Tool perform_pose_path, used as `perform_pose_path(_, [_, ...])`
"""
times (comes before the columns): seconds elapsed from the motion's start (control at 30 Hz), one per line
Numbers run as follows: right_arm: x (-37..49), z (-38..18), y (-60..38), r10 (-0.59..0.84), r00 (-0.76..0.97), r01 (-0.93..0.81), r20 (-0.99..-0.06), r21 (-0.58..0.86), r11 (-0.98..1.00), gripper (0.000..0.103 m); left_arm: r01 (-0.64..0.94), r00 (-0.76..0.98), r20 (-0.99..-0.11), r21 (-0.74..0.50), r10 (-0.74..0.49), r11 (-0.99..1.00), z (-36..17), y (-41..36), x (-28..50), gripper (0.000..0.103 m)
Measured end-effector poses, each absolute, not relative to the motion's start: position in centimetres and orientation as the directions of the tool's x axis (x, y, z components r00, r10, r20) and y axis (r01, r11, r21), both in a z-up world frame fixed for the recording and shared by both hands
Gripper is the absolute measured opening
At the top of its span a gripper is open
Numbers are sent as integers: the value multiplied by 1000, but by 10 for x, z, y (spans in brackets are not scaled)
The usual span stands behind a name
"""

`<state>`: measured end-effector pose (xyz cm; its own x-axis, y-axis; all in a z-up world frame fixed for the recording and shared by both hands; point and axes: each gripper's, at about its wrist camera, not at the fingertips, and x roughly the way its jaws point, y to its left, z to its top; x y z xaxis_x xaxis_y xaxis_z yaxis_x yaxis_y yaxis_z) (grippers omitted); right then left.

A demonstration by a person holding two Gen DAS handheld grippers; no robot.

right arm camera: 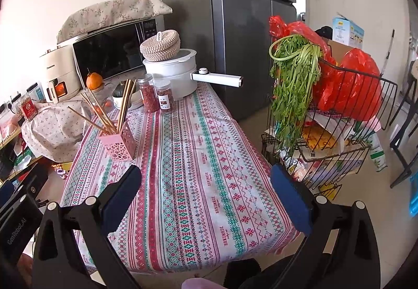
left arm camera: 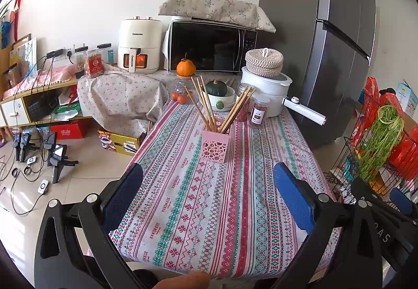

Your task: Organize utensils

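Left gripper spread wide and empty above a patterned tablecloth, right gripper likewise spread and empty, wooden chopsticks upright in a pink perforated holder mid-table, spice jars and white pot behind.

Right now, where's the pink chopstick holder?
In both wrist views, the pink holder stands mid-table on the patterned tablecloth, left of centre, just in front of the two spice jars.

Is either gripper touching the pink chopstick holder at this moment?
Apart. In the left wrist view, bare tablecloth shows between the open left gripper and the pink chopstick holder. The right wrist view shows the same gap before the right gripper.
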<state>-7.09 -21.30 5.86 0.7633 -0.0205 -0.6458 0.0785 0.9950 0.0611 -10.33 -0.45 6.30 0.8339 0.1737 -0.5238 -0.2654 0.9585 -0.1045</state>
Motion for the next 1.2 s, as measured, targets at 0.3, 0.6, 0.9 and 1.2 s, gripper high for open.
perform_pose_path(0.3, [-70, 55, -214, -20, 754, 83, -656, 65, 994, 96, -266, 829, -531, -100, 175, 959, 61, -2, -102, 96])
perform_pose_path(0.6, [-69, 53, -215, -20, 751, 85, -660, 67, 994, 96, -268, 827, -535, -99, 176, 958, 58, 1, -103, 96])
perform_pose_path(0.9, [-68, 49, -216, -22, 743, 88, -669, 65, 994, 96, -258, 825, -539, -90, 171, 962, 55, -1, -103, 96])
perform_pose_path(1.2, [-67, 48, -218, -26, 738, 95, -674, 66, 993, 96, -261, 819, -548, -85, 174, 962, 53, -1, -103, 96])
